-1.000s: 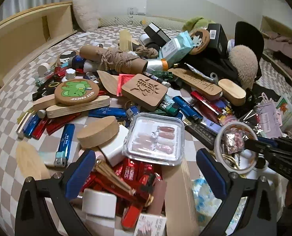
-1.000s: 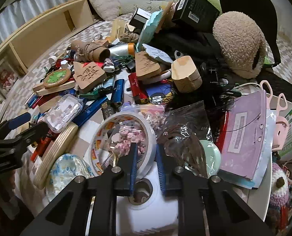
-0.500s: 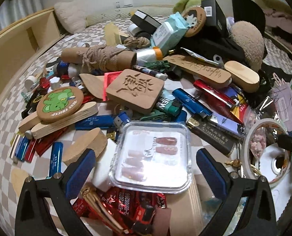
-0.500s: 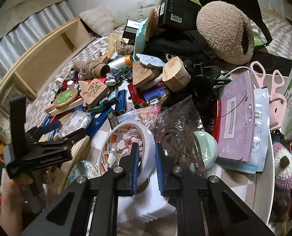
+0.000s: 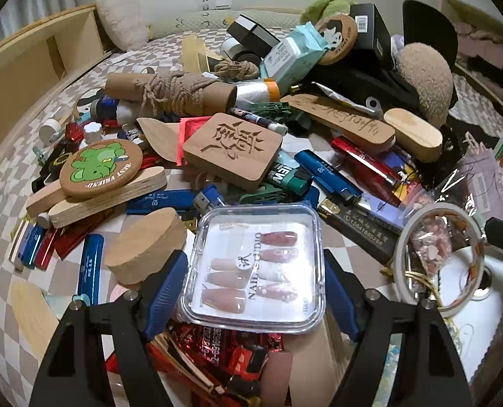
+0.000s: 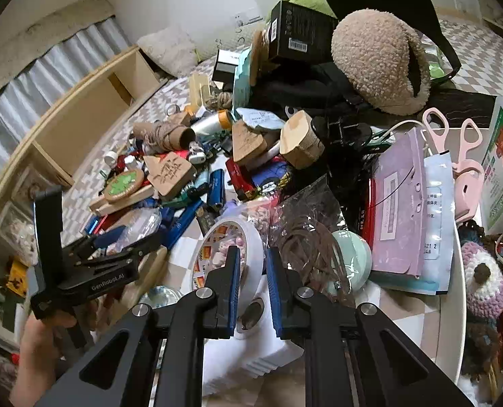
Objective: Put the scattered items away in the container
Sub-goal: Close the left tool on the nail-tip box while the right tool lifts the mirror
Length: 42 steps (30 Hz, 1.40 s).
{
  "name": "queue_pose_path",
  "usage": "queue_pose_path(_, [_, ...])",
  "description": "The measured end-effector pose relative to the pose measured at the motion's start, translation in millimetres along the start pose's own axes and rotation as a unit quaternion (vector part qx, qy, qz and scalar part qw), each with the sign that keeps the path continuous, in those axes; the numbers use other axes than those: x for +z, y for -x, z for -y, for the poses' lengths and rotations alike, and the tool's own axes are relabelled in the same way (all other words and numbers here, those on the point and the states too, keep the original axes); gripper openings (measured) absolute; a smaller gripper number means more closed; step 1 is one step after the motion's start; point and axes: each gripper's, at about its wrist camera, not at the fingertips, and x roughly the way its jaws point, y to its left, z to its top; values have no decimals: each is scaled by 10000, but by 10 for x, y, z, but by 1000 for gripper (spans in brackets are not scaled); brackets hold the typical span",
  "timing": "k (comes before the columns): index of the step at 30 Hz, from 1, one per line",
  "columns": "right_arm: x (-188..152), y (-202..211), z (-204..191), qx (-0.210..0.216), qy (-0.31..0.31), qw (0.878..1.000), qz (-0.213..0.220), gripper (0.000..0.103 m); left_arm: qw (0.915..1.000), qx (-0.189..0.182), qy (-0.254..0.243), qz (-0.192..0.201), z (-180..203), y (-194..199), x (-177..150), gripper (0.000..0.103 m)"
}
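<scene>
Item: nail box (image 5: 256,266). Clear, square, hinged plastic case of press-on nails, lying flat on top of red foil packets (image 5: 224,349), near centre of the heap.

Left claw (image 5: 251,291): fingers spread about the box's width, one blue pad at each side wall. Whether the pads touch the walls cannot be told.

Right claw (image 6: 253,288): narrow, closed on the rim of the tape roll (image 6: 233,247), which stands tilted over a white block (image 6: 251,339) at the near right of the heap.

Handling, nail box (judged): light, stiff, thin-walled, smooth and likely slippery. Take it across the two opposite side walls, low, beneath the lid lip. A hard squeeze may bow the walls or pop the lid.

Handling, tape roll (judged): light, rigid ring. The rim grip suits it, though it may swing.

Neighbours: cork disc (image 5: 146,246) just left of the box, blue lighter (image 5: 90,271) further left, carved wooden block (image 5: 233,151) beyond. All loose; liable to shift when the box lifts.

Container: not identified with certainty in either view.
</scene>
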Motion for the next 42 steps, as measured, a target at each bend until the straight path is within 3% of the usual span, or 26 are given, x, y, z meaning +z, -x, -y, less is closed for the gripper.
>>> queue_pose_path(14, [25, 26, -3, 304, -45, 9995, -4, 17, 9985, -266, 371, 301, -78, 355, -102, 77])
queue_pose_path(24, [-29, -189, -133, -186, 350, 9987, -317, 19, 9984, -305, 112, 469, 91, 510, -158, 77])
queue_pose_path(25, [-38, -205, -143, -227, 386, 9984, -335, 29, 9983, -312, 90, 481, 106, 519, -160, 77])
queue_pose_path(26, [-40, -215, -154, -275, 421, 9982, -336, 50, 9982, -325, 74, 489, 117, 526, -161, 77])
queue_pose_path(27, [-41, -224, -166, -324, 456, 9979, -334, 59, 9982, -338, 57, 498, 128, 533, -162, 77])
queue_pose_path(29, [-37, -244, -192, -403, 552, 9971, -325, 62, 9980, -359, 27, 511, 148, 545, -163, 77])
queue_pose_path(31, [-26, -288, -201, -403, 605, 9966, -390, 62, 9980, -368, 5, 513, 162, 549, -164, 77])
queue_pose_path(33, [-17, -312, -186, -453, 629, 9962, -395, 52, 9980, -373, -23, 515, 177, 553, -167, 77])
queue_pose_path(35, [-6, -316, -166, -537, 679, 9956, -358, 17, 9979, -369, -42, 534, 193, 564, -170, 77])
queue_pose_path(42, [2, -154, -227, -328, 694, 9970, -119, 13, 9974, -392, -76, 597, 232, 612, -179, 77])
